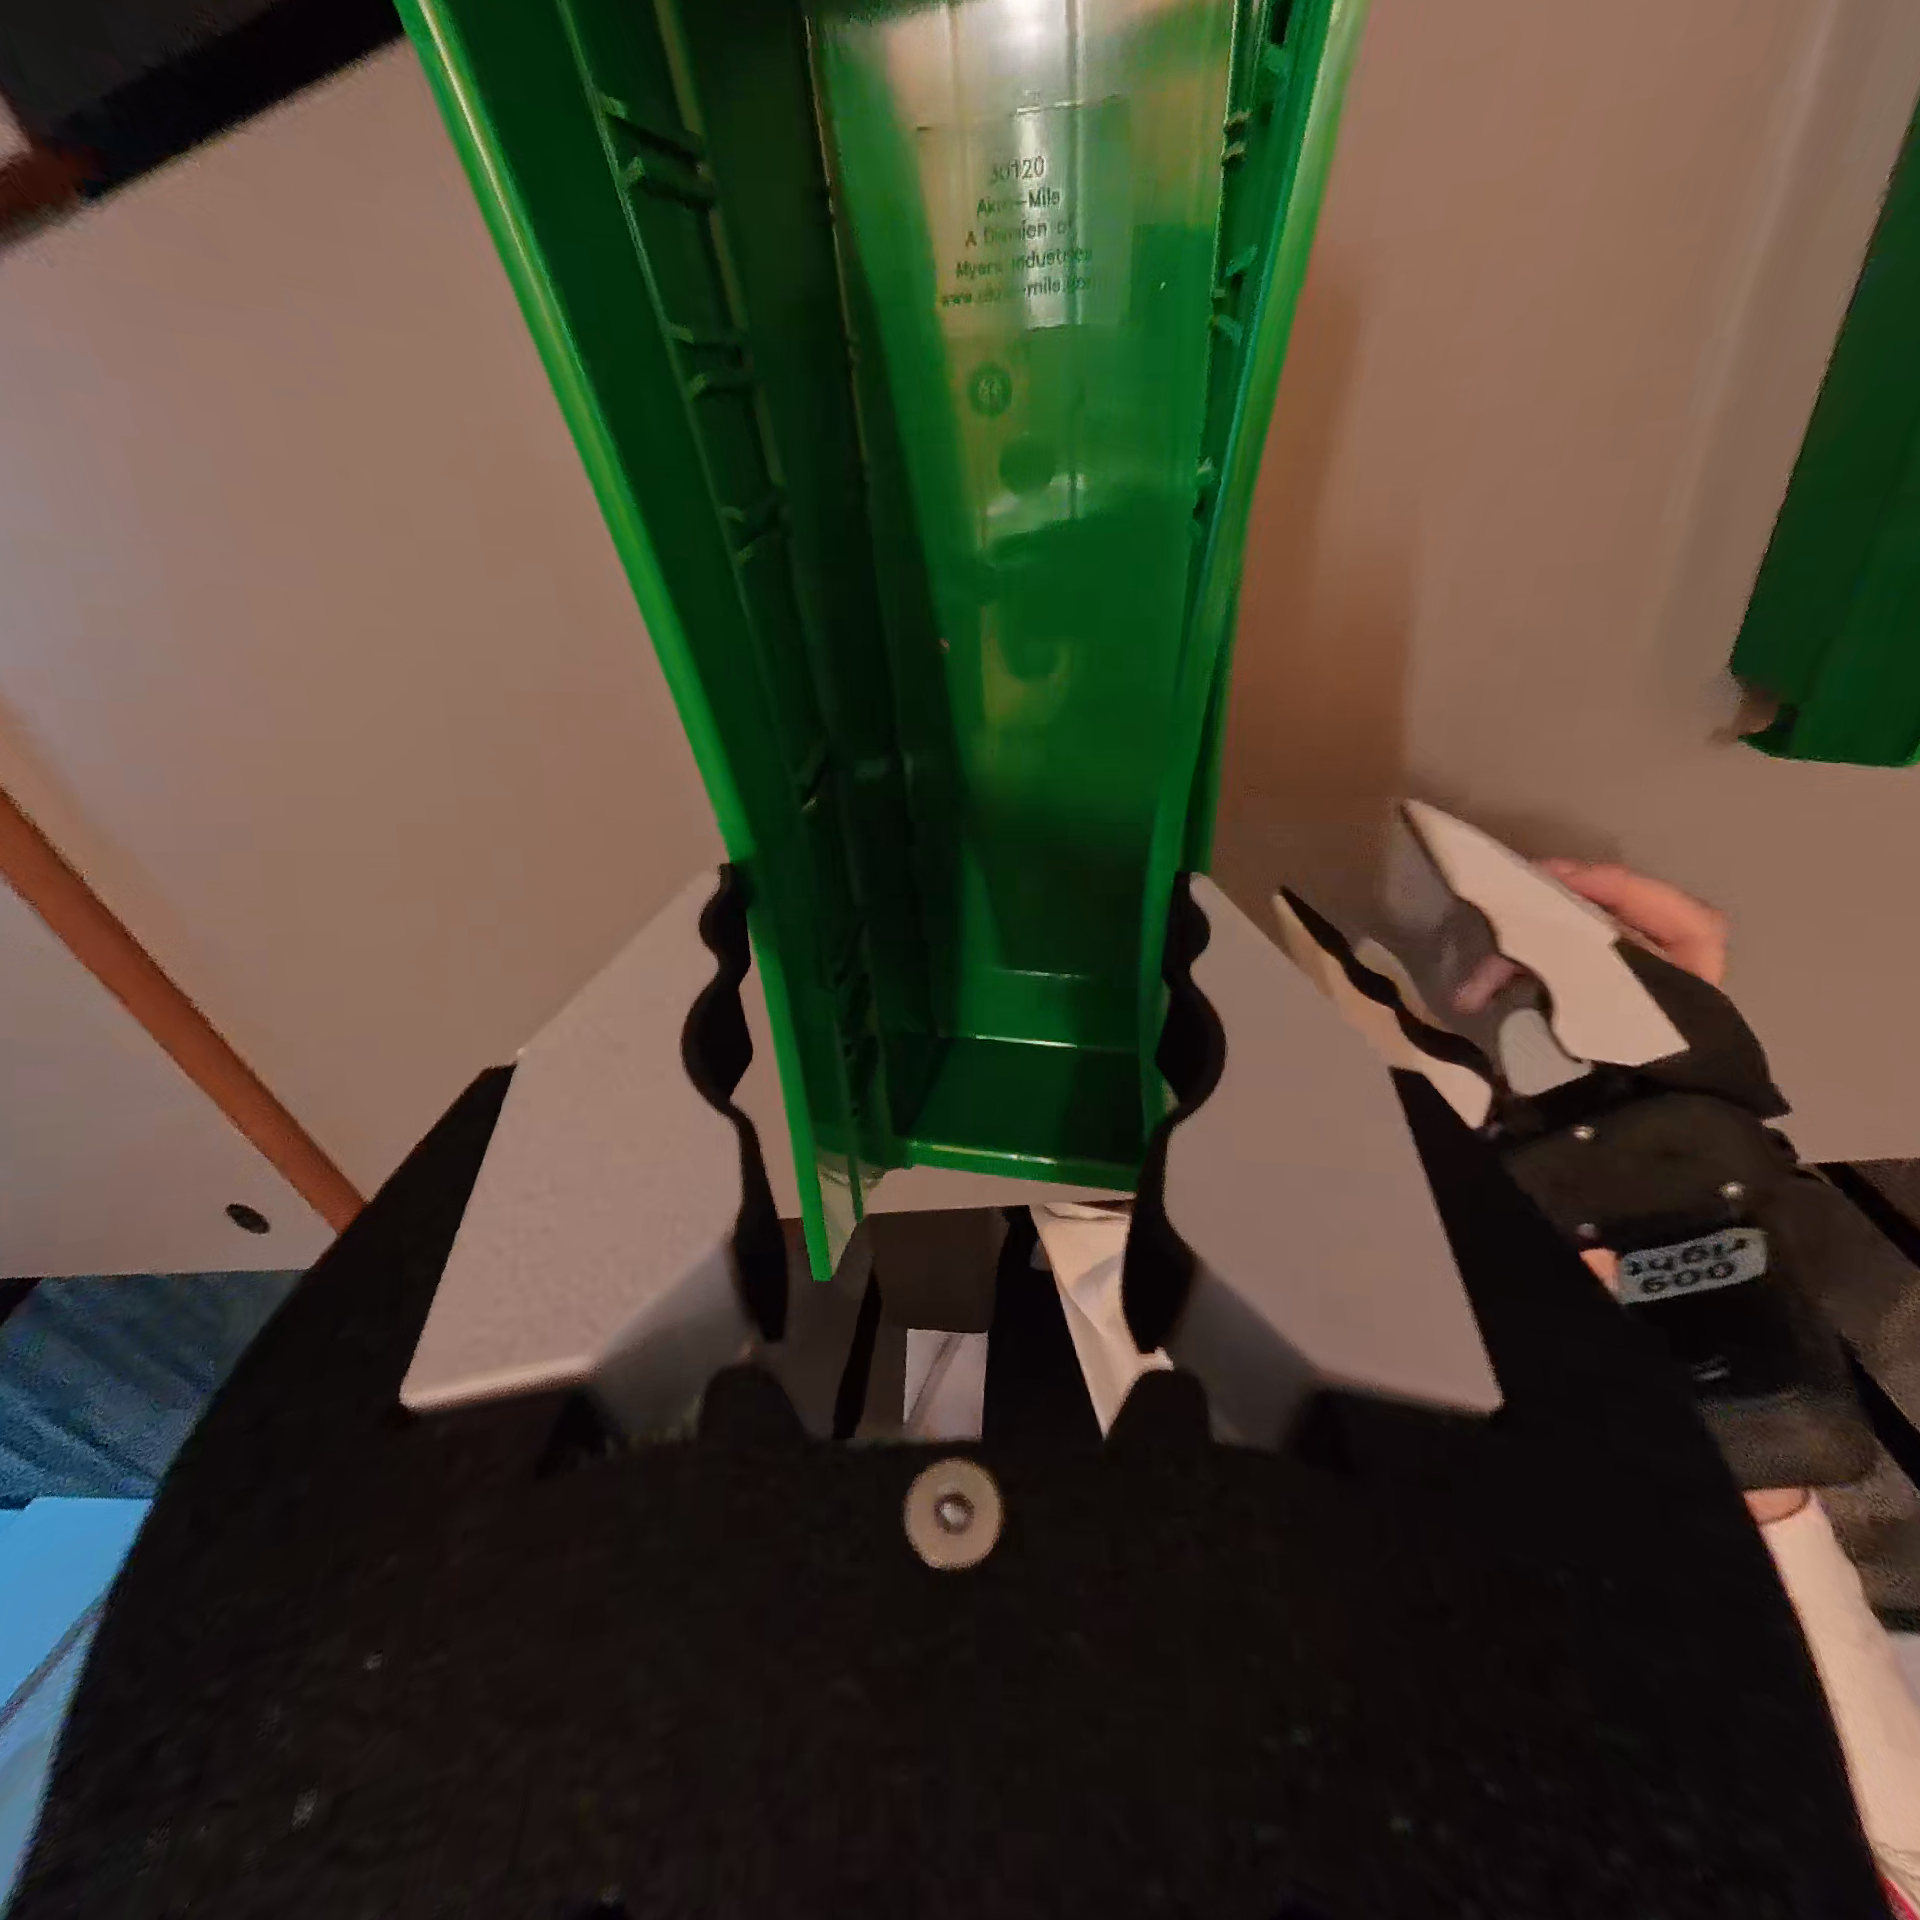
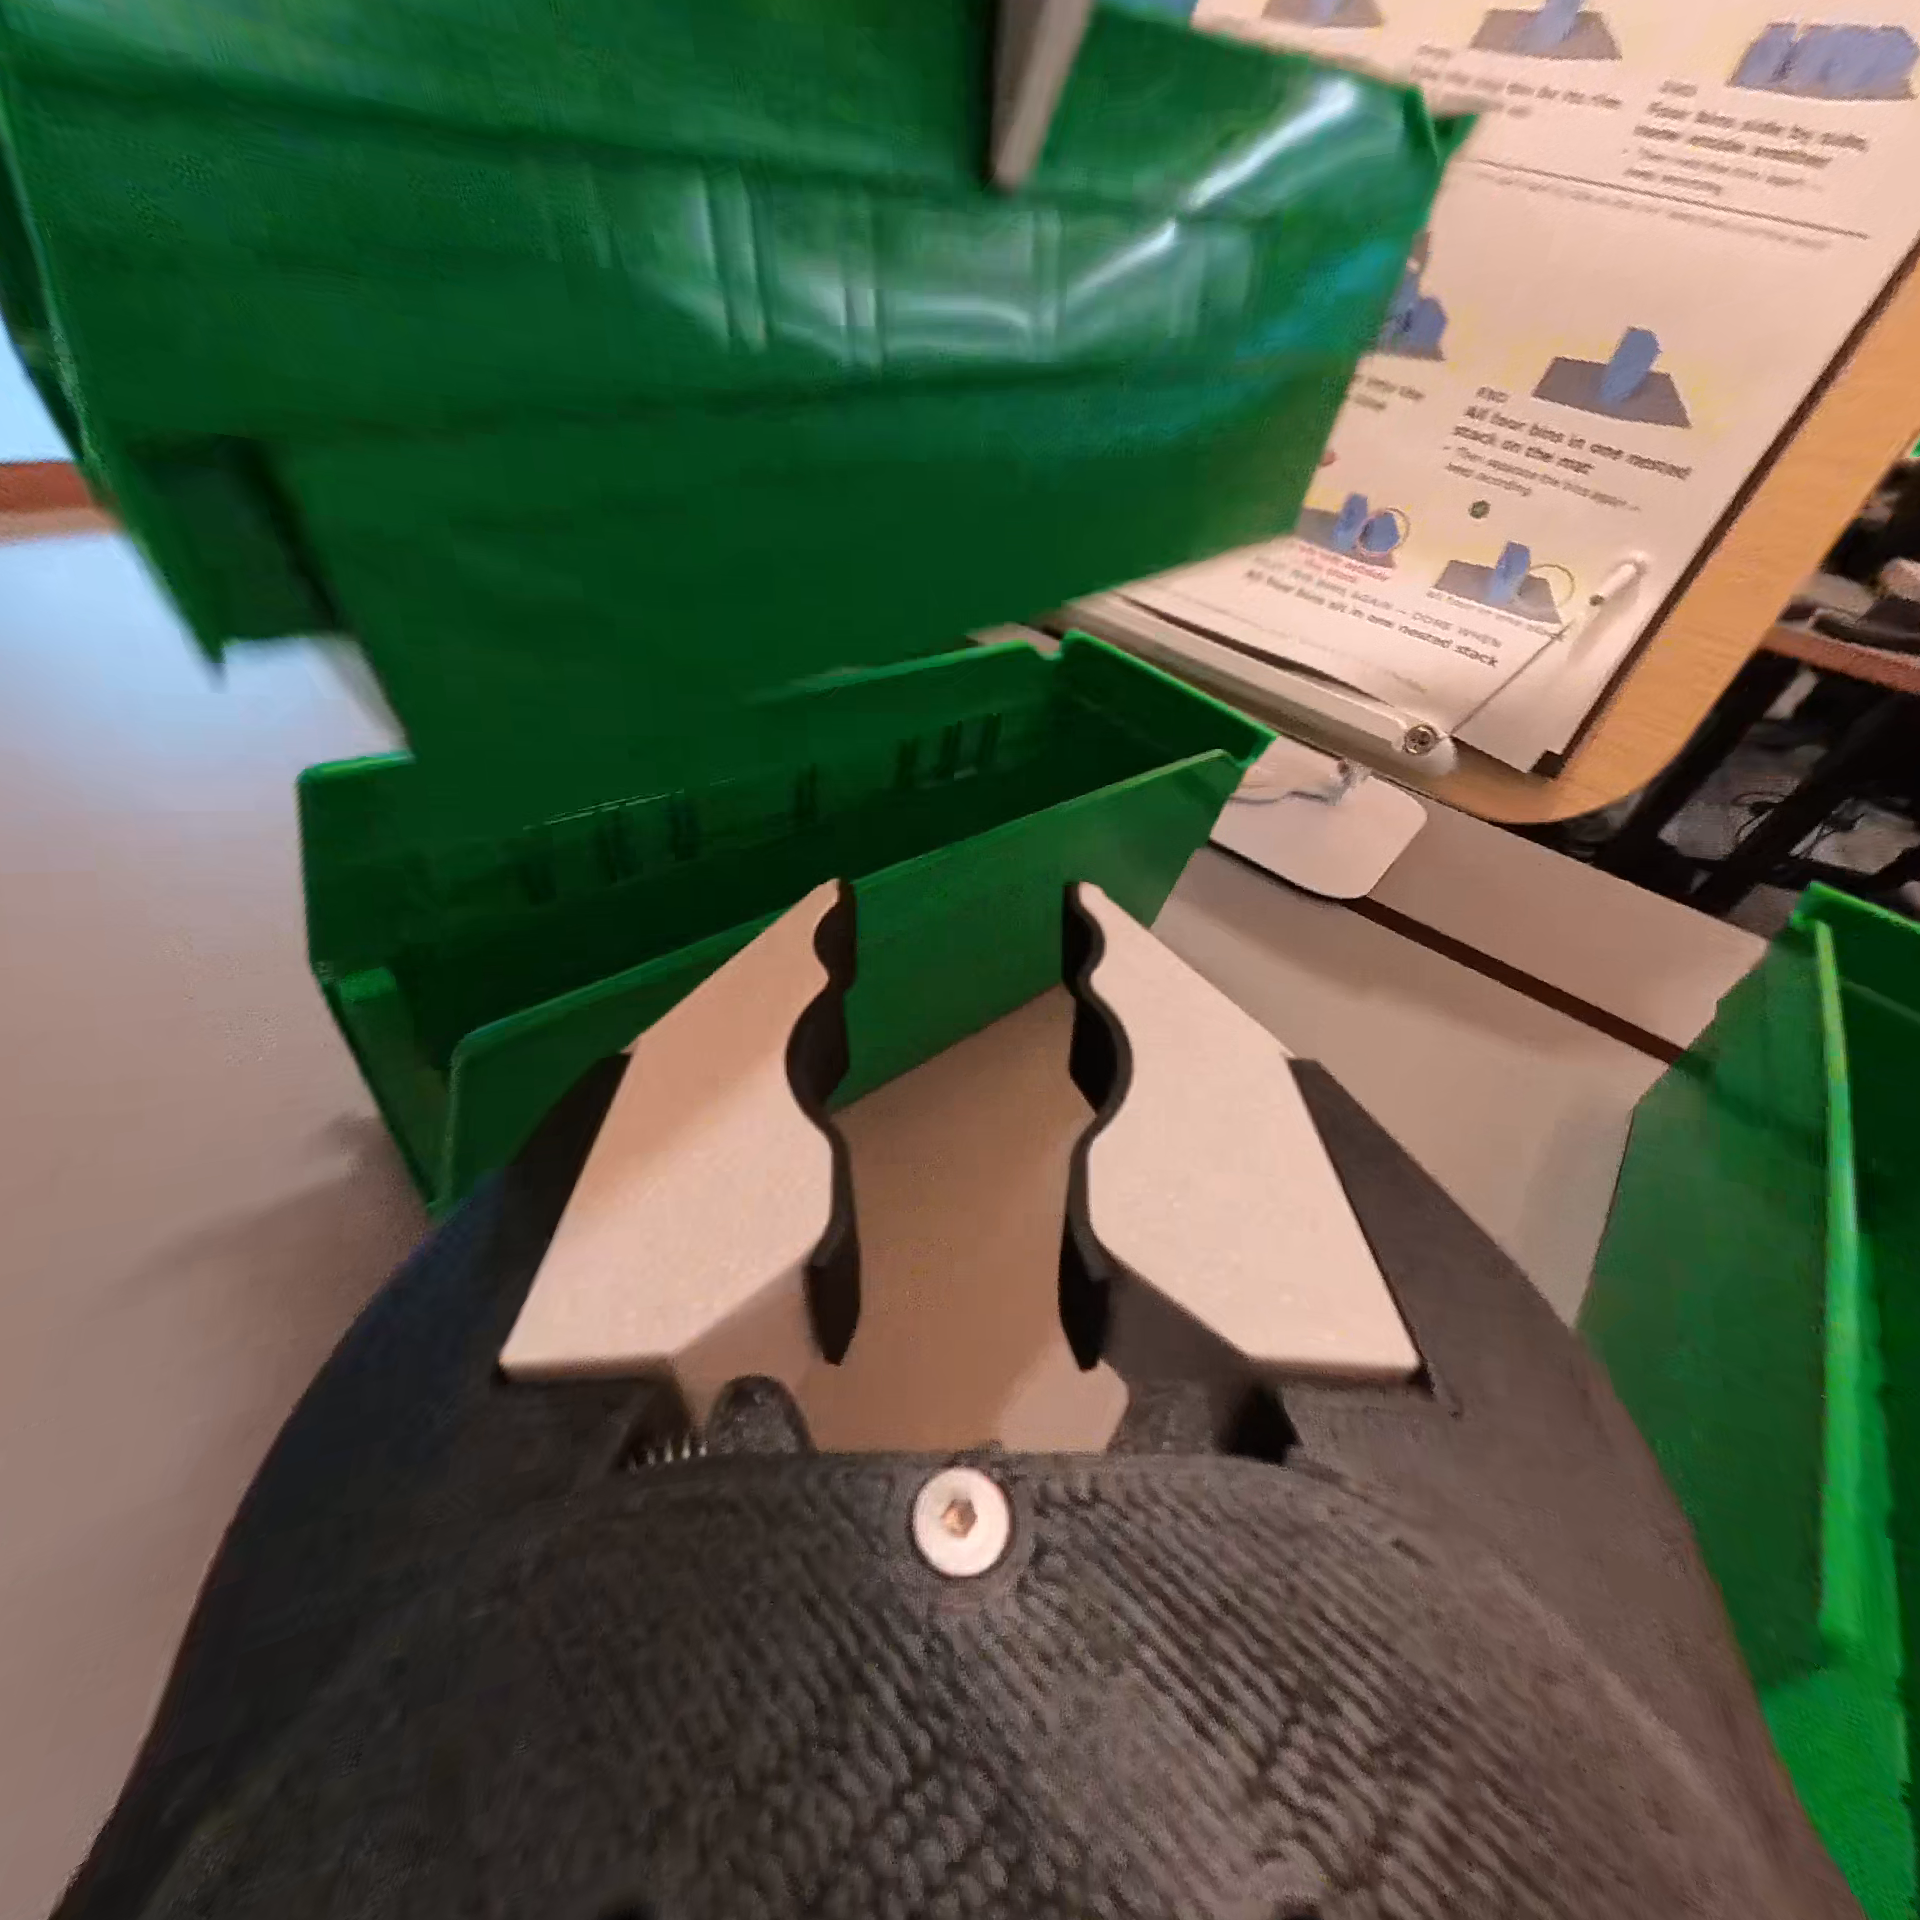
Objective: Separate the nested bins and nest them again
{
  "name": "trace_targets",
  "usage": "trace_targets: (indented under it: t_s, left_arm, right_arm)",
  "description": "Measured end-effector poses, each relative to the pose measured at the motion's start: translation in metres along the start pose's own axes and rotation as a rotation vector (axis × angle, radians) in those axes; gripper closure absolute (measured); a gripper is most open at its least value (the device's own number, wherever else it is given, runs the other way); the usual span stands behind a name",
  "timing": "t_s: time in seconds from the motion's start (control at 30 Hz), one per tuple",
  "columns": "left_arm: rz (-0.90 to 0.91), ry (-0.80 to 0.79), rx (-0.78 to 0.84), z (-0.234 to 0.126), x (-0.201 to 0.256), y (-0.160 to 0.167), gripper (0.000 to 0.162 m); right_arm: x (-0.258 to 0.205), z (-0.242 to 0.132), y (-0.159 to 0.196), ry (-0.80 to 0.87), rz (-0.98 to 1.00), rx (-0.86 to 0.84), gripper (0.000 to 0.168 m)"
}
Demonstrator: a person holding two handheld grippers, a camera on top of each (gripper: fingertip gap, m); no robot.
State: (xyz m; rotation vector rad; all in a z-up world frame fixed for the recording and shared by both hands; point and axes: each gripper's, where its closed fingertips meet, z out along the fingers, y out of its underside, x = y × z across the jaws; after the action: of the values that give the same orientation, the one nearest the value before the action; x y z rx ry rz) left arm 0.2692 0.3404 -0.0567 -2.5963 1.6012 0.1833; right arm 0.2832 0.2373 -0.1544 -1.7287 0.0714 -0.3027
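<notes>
My left gripper [image 1: 956, 894] is shut on the near end of a long green bin [image 1: 987, 520], one finger on each outer side wall, and I look into its open inside. In the right wrist view this bin [image 2: 675, 364] hangs tilted in the air, blurred, with a grey fingertip [image 2: 1023, 94] of the left gripper at its top. Just under it a second green bin [image 2: 727, 883] stands on the table. My right gripper [image 2: 961, 904] is open and empty, low over the table just in front of that second bin. It also shows in the left wrist view [image 1: 1455, 987], held by a hand.
A third green bin [image 2: 1818, 1247] stands at the right edge, also in the left wrist view [image 1: 1849, 520]. An instruction board [image 2: 1610, 364] leans at the back right, with a white tag [image 2: 1320, 831] below it. The table [image 2: 156, 935] is beige.
</notes>
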Motion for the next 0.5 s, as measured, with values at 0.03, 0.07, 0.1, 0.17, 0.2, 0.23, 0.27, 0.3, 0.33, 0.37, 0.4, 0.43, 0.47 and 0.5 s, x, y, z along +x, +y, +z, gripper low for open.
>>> trace_targets:
  t_s: [0.03, 0.07, 0.1, 0.17, 0.2, 0.23, 0.27, 0.3, 0.33, 0.37, 0.4, 0.43, 0.47, 0.5]
  left_arm:
    - [-0.001, -0.011, 0.017, -0.014, -0.009, -0.002, 0.083]
    - [0.0, -0.024, 0.028, -0.025, -0.02, -0.002, 0.082]
    - [-0.003, -0.036, 0.037, -0.035, -0.032, -0.001, 0.082]
    - [-0.036, -0.046, 0.061, -0.047, -0.058, 0.001, 0.082]
    - [-0.058, -0.044, 0.065, -0.05, -0.071, 0.004, 0.081]
    - [-0.074, -0.041, 0.071, -0.05, -0.085, 0.008, 0.08]
    - [-0.089, -0.035, 0.078, -0.049, -0.099, 0.011, 0.08]
    - [-0.107, -0.028, 0.076, -0.046, -0.114, 0.016, 0.08]
    - [-0.127, -0.021, 0.071, -0.042, -0.128, 0.022, 0.079]
    - [-0.148, -0.016, 0.071, -0.036, -0.144, 0.028, 0.079]
    - [-0.168, -0.012, 0.072, -0.029, -0.159, 0.034, 0.079]
    - [-0.189, -0.007, 0.07, -0.022, -0.174, 0.04, 0.079]
    - [-0.207, 0.001, 0.066, -0.012, -0.188, 0.046, 0.078]
    - [-0.224, 0.008, 0.071, -0.001, -0.2, 0.051, 0.078]
  right_arm:
    - [0.004, -0.008, -0.001, 0.001, 0.014, 0.006, 0.123]
    - [0.008, -0.015, -0.003, 0.007, 0.021, 0.014, 0.116]
    - [0.012, -0.023, -0.004, 0.014, 0.022, 0.022, 0.111]
    - [0.02, -0.038, -0.006, 0.035, 0.027, 0.029, 0.101]
    - [0.023, -0.043, -0.005, 0.046, 0.037, 0.022, 0.095]
    - [0.026, -0.047, -0.003, 0.054, 0.052, 0.007, 0.089]
    - [0.027, -0.05, 0.0, 0.054, 0.069, -0.011, 0.083]
    - [0.028, -0.052, 0.002, 0.057, 0.086, -0.027, 0.074]
    - [0.029, -0.054, 0.004, 0.067, 0.1, -0.047, 0.068]
    - [0.029, -0.056, 0.006, 0.077, 0.105, -0.065, 0.063]
    - [0.028, -0.057, 0.006, 0.088, 0.106, -0.074, 0.057]
    - [0.028, -0.057, 0.006, 0.102, 0.106, -0.08, 0.052]
    - [0.027, -0.058, 0.005, 0.115, 0.103, -0.086, 0.049]
    - [0.026, -0.058, 0.004, 0.125, 0.098, -0.089, 0.047]
